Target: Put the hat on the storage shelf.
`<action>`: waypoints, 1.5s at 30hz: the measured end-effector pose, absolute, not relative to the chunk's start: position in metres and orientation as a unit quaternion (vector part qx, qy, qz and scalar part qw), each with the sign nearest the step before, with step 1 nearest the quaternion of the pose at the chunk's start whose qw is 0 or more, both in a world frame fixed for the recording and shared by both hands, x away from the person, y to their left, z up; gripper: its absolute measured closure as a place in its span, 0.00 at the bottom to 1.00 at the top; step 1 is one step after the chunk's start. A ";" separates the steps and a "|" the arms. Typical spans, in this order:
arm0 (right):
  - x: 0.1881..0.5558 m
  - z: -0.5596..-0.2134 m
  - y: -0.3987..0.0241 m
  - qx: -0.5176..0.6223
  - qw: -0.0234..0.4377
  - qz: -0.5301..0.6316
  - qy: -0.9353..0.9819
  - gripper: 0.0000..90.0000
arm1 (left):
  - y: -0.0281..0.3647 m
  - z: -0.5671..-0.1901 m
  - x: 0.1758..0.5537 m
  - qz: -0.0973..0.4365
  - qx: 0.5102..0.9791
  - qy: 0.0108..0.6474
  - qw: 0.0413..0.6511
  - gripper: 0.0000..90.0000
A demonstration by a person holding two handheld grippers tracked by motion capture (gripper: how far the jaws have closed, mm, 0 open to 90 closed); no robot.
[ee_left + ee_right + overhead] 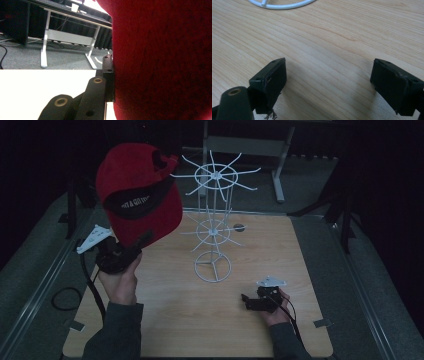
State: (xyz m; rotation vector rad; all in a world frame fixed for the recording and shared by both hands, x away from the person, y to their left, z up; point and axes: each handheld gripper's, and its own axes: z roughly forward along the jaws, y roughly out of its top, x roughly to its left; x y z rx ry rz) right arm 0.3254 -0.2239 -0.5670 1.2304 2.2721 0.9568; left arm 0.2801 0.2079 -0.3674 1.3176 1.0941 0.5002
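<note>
1. Left tongs [142, 240]: pressed together on the lower edge of the red cap [137, 190], pinching its fabric. In the left gripper view one black jaw lies flat against the red cloth [162, 60]. Held up over the left near part of the counter [260, 255].

2. Red cap: raised above and slightly left of the left tongs, crown toward the camera, black underside of the brim showing across its middle. It hangs clear of the counter.

3. Wire stand [213, 220]: white, upright at the counter's middle, with two tiers of radiating hooks and a ring base [213, 267]. It lies right of and farther than the cap. The upper tier's left hooks [187, 175] are just beside the cap's right edge, apparently not touching.

4. Deciding relation: the cap is level with the top tier, so the move judged next is a short carry to the right. The left hand is much the nearer.

5. Right tongs [244, 298]: spread, nothing between them, low over the near right counter. The right gripper view shows bare wood [329, 50] between the jaws and the ring base [282, 5] beyond.
</note>
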 end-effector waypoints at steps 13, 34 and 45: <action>0.325 -0.567 -0.224 0.438 0.192 0.341 0.809 0.15 | 0.201 -0.383 0.268 0.232 0.581 0.465 0.626 0.93; 0.325 -0.567 -0.224 0.438 0.193 0.342 0.809 0.15 | 0.184 -0.436 0.267 0.236 0.613 0.471 0.589 0.92; 0.325 -0.567 -0.224 0.438 0.193 0.342 0.809 0.15 | 0.179 -0.451 0.267 0.235 0.622 0.476 0.576 0.93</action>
